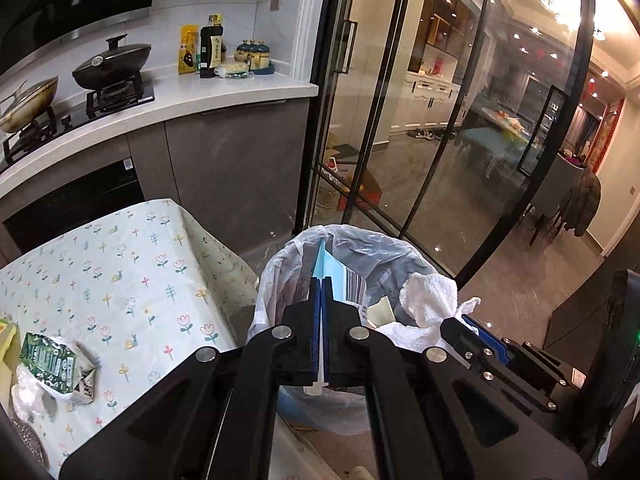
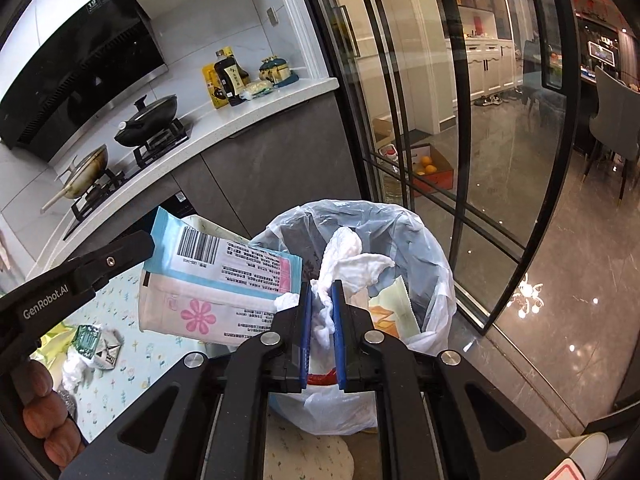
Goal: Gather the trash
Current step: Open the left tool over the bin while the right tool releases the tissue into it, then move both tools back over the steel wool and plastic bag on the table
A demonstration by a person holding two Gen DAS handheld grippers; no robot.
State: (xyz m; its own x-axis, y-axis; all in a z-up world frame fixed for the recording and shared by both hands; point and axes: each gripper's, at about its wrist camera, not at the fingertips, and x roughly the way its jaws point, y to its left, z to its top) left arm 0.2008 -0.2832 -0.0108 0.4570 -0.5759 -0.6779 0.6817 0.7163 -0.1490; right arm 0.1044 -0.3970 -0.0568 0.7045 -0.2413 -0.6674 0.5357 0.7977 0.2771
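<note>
Drop-off step in hand — both loads poised over the bin [image 2: 400, 224], lined with a thin white bag and standing on the floor just right of the cloth-covered counter [image 1: 120, 264].

Left gripper [image 1: 321, 300]: fingers nearly together, pinching the edge of a flat blue-and-white wipes packet [image 2: 216, 280], barcode side showing; packet hanging at the bin's left rim, partly over the counter's corner. Right gripper [image 2: 320, 308]: fingers narrow, clamped on a crumpled white paper towel [image 2: 348, 260], its loose end flaring up over the bin's mouth. Some paper scraps already lying inside the liner.

Next move, by judgement: spread the right fingers first, towel being squarely above the opening; then shift the packet further right, clear of the rim, before letting go — released where it hangs, likely to catch on the liner's edge or slide outside.

More to collect afterwards: a crushed green carton [image 1: 56, 364] and a wad of clear plastic [image 1: 24, 396] at the counter's near left.
</note>
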